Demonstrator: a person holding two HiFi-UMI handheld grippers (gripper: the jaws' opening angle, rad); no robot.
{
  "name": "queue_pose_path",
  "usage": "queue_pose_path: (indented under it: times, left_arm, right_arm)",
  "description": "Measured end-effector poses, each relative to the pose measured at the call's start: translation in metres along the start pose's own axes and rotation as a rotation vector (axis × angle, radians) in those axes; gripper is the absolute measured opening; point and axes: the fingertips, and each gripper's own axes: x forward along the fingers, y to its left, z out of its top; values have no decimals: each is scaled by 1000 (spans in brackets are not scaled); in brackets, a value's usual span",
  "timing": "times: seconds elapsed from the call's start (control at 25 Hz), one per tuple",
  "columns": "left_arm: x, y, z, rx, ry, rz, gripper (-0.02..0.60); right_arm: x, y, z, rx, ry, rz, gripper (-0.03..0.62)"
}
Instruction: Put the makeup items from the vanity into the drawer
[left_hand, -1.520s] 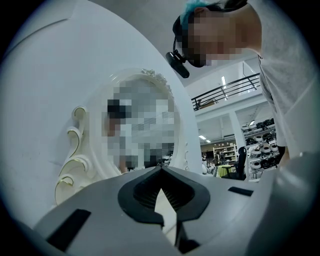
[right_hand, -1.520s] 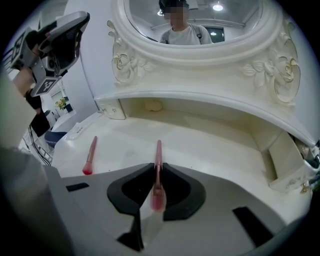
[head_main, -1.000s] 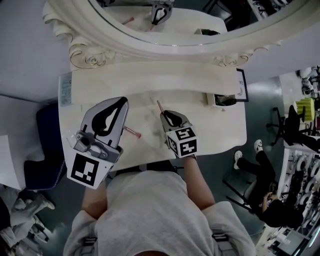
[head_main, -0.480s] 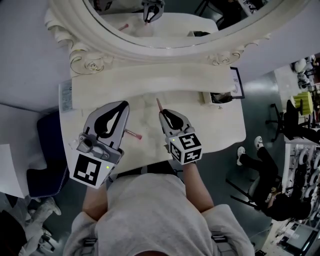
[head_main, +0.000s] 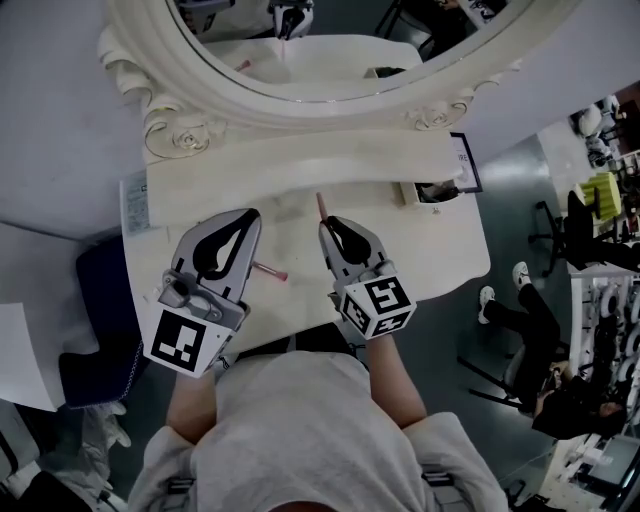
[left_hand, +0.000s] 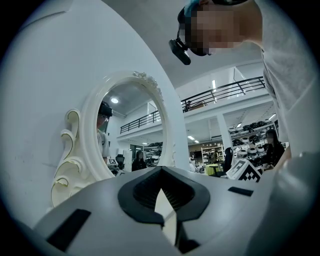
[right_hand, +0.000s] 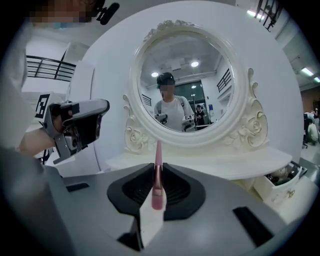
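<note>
step: transfer, 1 item in hand | right gripper (head_main: 331, 224) — jaws pinched on pink makeup stick (right_hand: 158, 172) above vanity (head_main: 440, 250) | left gripper (head_main: 243, 216) — jaws pressed together, nothing gripped | 2nd pink stick (head_main: 270, 270) lies on top | next: held stick to be carried right to open drawer (head_main: 437, 192), released inside

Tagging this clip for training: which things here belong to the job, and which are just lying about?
Job: held pink stick in right gripper; loose pink stick on vanity; open drawer.
Lying about: paper card, framed sign, mirror, blue seat.
</note>
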Motion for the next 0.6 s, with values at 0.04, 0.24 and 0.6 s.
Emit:
queue_pose_path:
  times: [0.04, 0.24, 0.6]
  left_arm:
    - [-1, -1, 0, -1, -1, -5, 11]
    - [-5, -7, 3, -3, -10, -36, 11]
    - [-9, -18, 22, -6, -93, -75, 11]
  right_arm:
    - [-2, 2, 3, 4, -17, -1, 57]
    - [-13, 11, 22, 32, -102, -3, 57]
    - [-36, 25, 48, 52, -220, -28, 57]
